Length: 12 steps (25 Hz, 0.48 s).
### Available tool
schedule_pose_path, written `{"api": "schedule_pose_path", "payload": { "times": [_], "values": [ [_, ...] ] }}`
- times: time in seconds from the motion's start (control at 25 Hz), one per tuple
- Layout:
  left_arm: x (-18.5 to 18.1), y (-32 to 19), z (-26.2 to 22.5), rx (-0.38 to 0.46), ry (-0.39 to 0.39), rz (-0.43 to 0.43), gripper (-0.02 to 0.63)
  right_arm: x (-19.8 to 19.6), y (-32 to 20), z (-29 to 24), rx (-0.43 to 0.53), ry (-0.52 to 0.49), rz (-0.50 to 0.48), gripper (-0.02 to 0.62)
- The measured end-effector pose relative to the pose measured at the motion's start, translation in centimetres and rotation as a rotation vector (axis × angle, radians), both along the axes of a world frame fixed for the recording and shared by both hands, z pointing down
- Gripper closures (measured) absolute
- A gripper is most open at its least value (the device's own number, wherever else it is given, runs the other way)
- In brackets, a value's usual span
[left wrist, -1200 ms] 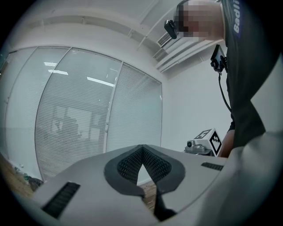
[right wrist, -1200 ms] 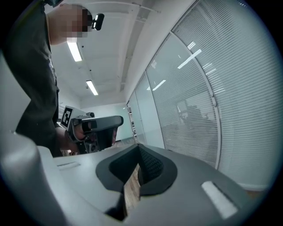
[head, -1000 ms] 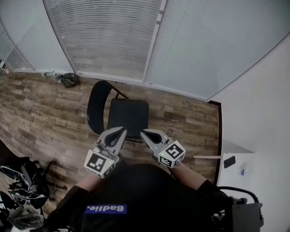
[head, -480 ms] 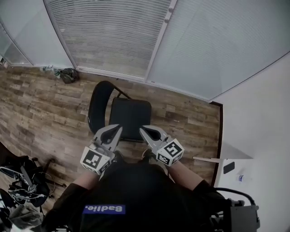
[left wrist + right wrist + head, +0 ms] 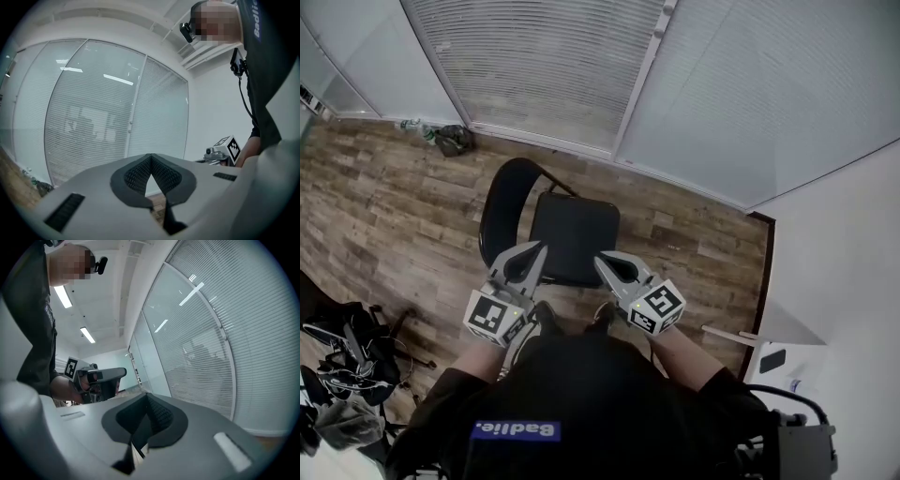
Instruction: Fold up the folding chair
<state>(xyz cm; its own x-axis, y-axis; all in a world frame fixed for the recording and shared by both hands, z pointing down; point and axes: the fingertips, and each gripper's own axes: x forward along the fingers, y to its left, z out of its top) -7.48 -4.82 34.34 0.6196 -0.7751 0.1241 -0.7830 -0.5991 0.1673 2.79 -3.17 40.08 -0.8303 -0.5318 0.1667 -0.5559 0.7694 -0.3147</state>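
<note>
Just closed in on the folding chair, lowered left gripper and right gripper toward it, jaws together and empty; left folding unstarted.

light: even, bright | edges: fisheye-warped | focus: sharp | glare: none

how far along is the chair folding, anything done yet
Done: nothing; the folding chair stands open, seat flat. In hand: the left gripper and right gripper hover near the seat's front edge, both shut and empty. Left: take hold of the chair and fold the seat against the backrest.
</note>
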Motion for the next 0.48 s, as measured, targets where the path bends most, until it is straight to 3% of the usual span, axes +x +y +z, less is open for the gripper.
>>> {"api": "schedule_pose_path", "payload": {
  "times": [0.48],
  "values": [
    [-2.1,-2.8,4.4,-0.060,-0.089,-0.087,0.601,1.6,-2.3,2.6,-0.037,-0.015,-0.009,0.592]
  ]
}}
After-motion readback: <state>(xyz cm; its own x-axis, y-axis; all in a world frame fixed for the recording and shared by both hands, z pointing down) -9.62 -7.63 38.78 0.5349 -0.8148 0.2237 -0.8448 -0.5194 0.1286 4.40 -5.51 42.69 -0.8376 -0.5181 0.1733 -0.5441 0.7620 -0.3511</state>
